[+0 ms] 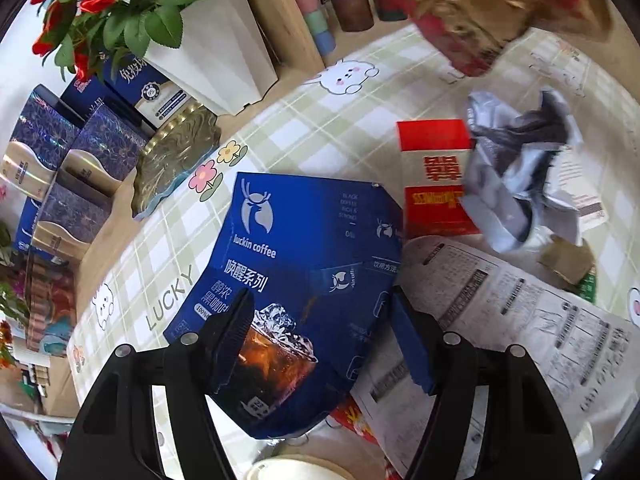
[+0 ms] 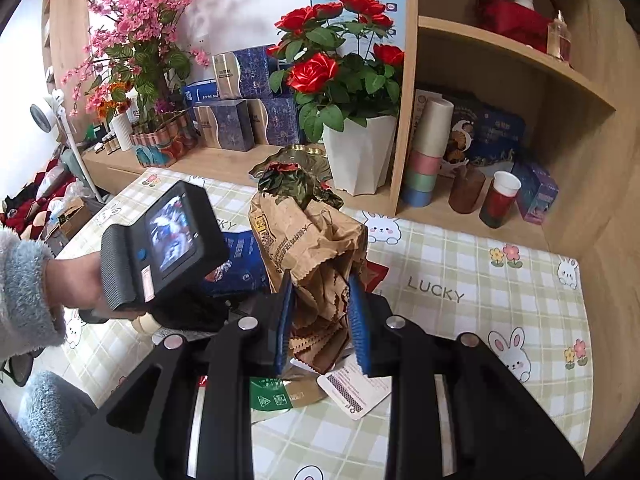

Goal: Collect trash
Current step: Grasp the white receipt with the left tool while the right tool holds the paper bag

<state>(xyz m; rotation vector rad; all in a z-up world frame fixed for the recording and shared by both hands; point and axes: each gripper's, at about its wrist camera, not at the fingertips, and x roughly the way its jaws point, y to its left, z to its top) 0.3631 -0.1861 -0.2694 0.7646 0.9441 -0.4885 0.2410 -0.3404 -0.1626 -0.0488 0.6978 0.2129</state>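
Note:
A blue luckin coffee box (image 1: 304, 264) lies tilted on the checked tablecloth. My left gripper (image 1: 320, 294) is over the box's lower half with a finger on either side of it, and no firm grip shows. My right gripper (image 2: 320, 286) is shut on the crumpled neck of a brown paper bag (image 2: 312, 248), held above the table with a green and red wrapper (image 2: 296, 180) sticking out. The bag (image 1: 480, 8) shows blurred at the top of the left wrist view. Loose on the table are a red-and-white carton (image 1: 432, 176), a crumpled silver wrapper (image 1: 516, 168) and a printed sheet (image 1: 520, 320).
A hand in a fuzzy grey sleeve (image 2: 24, 300) holds the left tool's screen body (image 2: 168, 240). A white pot of red roses (image 2: 360, 152), blue gift boxes (image 1: 80, 152), a gold-rimmed dish (image 1: 176, 160) and stacked cups (image 2: 428, 152) line the wooden shelf. A cup lid (image 1: 288, 468) and a white label card (image 2: 352, 392) lie near.

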